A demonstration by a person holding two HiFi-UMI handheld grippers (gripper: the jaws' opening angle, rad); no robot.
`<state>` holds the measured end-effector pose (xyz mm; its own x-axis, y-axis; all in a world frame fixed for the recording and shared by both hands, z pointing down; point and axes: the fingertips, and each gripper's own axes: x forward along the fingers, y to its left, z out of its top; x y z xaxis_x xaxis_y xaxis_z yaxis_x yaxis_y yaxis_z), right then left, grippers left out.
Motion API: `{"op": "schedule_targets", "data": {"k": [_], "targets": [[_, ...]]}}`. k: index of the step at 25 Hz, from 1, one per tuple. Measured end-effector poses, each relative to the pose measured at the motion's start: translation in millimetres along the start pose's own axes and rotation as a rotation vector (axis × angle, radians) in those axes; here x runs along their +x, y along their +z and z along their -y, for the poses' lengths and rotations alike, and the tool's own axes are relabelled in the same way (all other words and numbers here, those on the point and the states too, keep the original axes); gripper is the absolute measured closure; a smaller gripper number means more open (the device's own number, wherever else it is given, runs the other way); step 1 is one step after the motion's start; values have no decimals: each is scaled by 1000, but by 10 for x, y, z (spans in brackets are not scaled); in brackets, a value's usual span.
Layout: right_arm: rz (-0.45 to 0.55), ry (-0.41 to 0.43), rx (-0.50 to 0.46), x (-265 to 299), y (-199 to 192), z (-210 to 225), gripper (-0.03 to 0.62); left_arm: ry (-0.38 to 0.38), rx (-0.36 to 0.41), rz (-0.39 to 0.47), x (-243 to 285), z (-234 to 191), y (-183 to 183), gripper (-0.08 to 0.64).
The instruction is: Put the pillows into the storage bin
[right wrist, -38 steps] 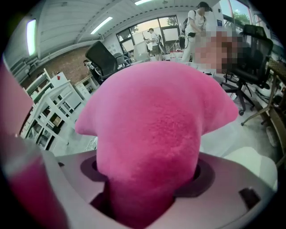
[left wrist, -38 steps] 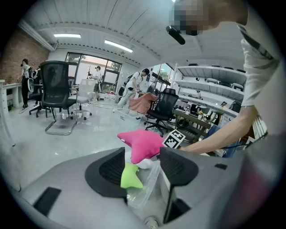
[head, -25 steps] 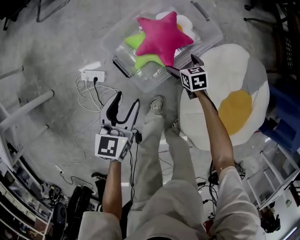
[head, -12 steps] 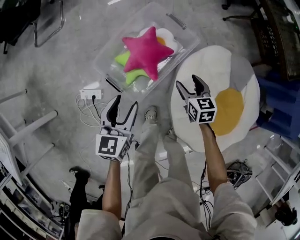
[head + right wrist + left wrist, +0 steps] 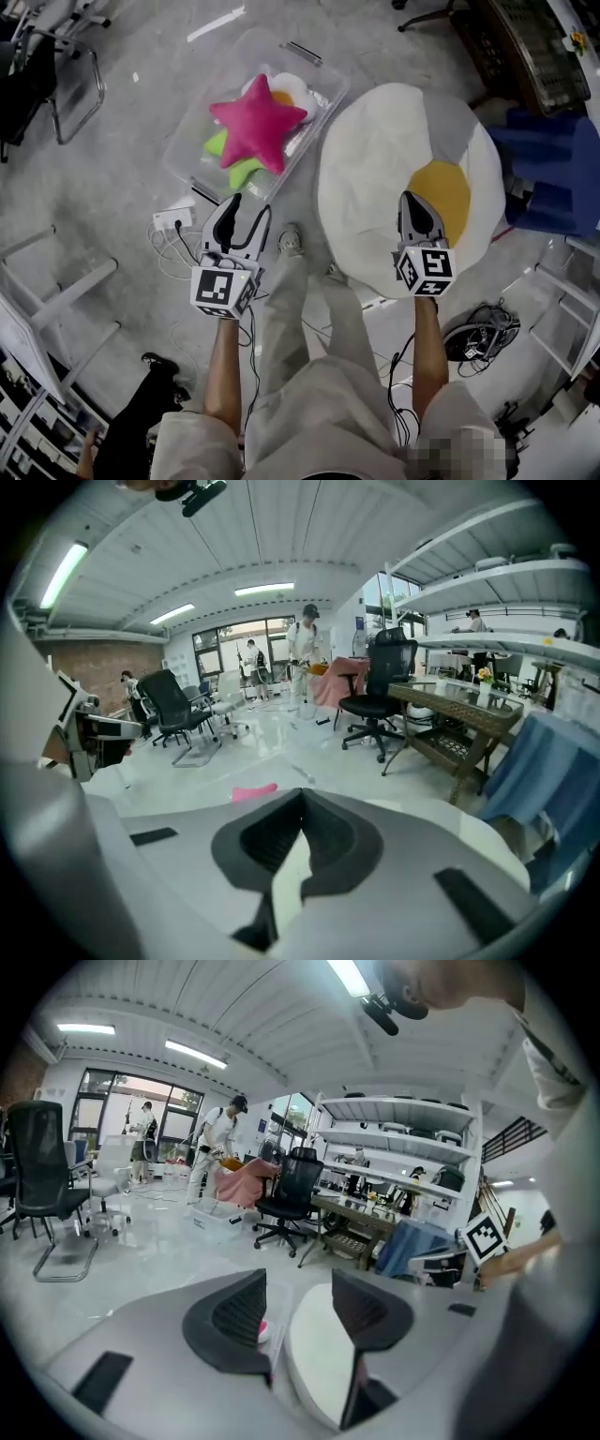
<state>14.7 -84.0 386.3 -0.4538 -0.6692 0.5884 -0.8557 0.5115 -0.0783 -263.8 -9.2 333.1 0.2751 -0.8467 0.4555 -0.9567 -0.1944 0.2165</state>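
A clear storage bin [image 5: 323, 82] on the floor holds a pink star pillow [image 5: 251, 129], a green star pillow [image 5: 223, 161] under it and a small fried-egg pillow [image 5: 289, 90]. A big fried-egg pillow [image 5: 375, 178] lies on the floor right of the bin. My right gripper [image 5: 411, 199] hovers over its yolk, shut with nothing held; its tips meet in the right gripper view [image 5: 298, 803]. My left gripper [image 5: 249, 208] hangs open and empty short of the bin, its jaws having just closed a little. In the left gripper view [image 5: 298, 1293] they frame the big pillow [image 5: 319, 1363].
A power strip [image 5: 173, 221] with white cables lies on the floor left of my left gripper. An office chair [image 5: 52, 70] stands at the upper left, a blue cloth-covered thing [image 5: 553, 178] and a wicker table [image 5: 525, 42] at the right. Cables [image 5: 478, 339] lie lower right.
My right gripper has drawn back from the pink star in the bin, swung right over the big egg pillow and shut its jaws. The left gripper has shifted slightly and stays open.
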Motion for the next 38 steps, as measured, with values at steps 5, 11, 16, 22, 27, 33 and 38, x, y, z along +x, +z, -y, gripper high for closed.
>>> {"op": "schedule_targets", "data": {"k": [5,11,16,22,27,33,38], "targets": [[18,-30,37,-530,-51,261,592,-51,15,-3,96,344,117,408],[53,-54,65,-1031,145,376,593,-72,49,-4,19,663,400,502],[94,-69,68,-1451,472,452,594,-99,83,-8,-160,919,716,538],[129,-92,86,-1891,888,545,594,-130,137,-54,-381,1277,1042,545],[163,-86,86,-2172,1309,539,594,-142,159,-45,-539,1445,1516,545],[209,-104,66,-2505,1543,627,594,-136,202,3,-687,1635,1891,545],[219,-124,60,-2829,1634,656,594,-129,205,29,-934,1744,2103,545]]}}
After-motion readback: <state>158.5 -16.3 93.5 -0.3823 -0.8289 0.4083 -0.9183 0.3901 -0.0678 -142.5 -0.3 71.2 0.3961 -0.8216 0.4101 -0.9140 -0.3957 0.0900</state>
